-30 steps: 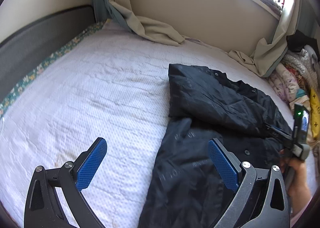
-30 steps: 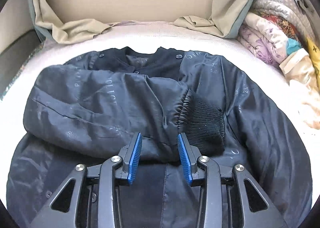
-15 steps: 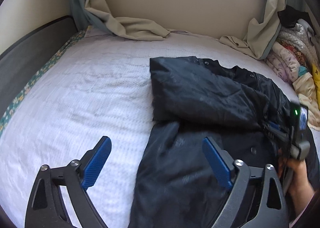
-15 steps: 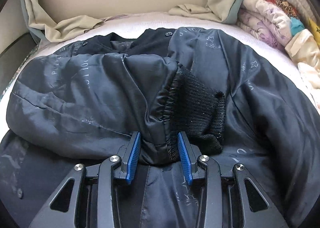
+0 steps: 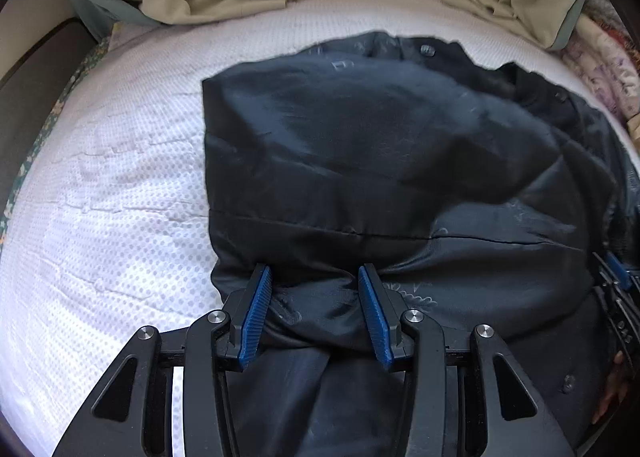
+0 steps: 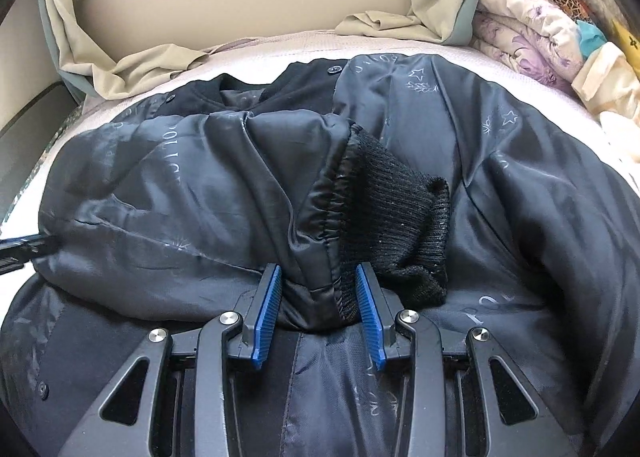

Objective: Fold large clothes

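Note:
A large black jacket lies on the white bed, lining up, with one sleeve folded across its body. My left gripper is shut on a bunched fold of the jacket at the sleeve's lower left edge. My right gripper is shut on the sleeve end, just beside its black knit cuff. The jacket fills most of the right wrist view. The right gripper shows at the far right edge of the left wrist view.
Beige curtains pile along the wall at the head of the bed. Folded floral quilts are stacked at the right side. A dark padded bed frame runs along the left.
My left gripper moved right from the bare mattress onto the jacket and closed on a fold of it. My right gripper stayed shut on the sleeve end and moved closer in.

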